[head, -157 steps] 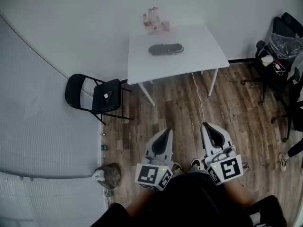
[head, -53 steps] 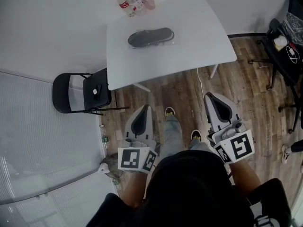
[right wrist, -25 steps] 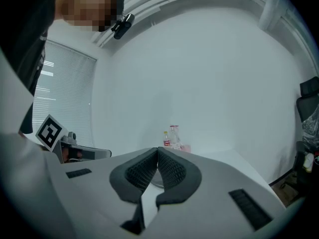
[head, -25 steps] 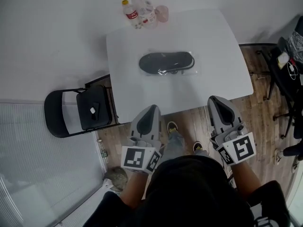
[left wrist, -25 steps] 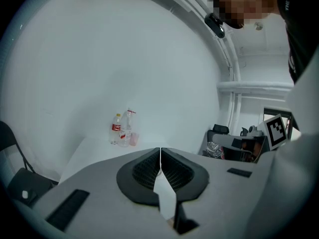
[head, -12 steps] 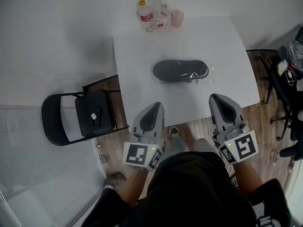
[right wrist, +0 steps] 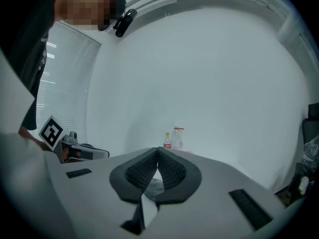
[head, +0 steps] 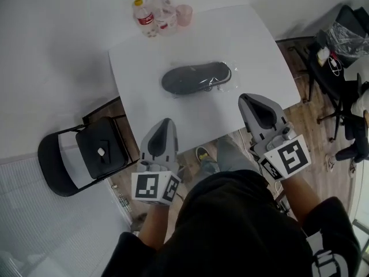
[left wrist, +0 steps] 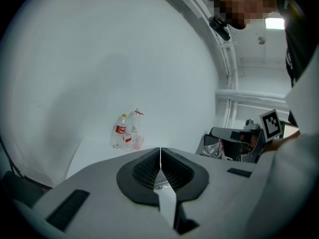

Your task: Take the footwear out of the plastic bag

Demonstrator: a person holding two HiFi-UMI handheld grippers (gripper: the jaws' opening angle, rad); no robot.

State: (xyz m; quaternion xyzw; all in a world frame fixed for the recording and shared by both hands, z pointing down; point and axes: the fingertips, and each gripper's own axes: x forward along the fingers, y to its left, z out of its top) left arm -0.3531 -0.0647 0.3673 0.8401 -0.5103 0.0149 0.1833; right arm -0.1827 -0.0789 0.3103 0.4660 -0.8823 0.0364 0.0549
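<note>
at the far left stands a black folding chair with a small pale thing on its seat, too small to make out. just right of it the left gripper hangs at the near edge of the white desk, jaws pressed together on nothing, its own body hiding most of the desk in its view. at the desk's far corner the bottles carry a red label too small to read, and at the desk's middle lies the dark shoe, inside the clear plastic bag, its detail lost to glare. the right gripper is likewise closed and empty, and an office chair is cut off at the right edge.
</note>
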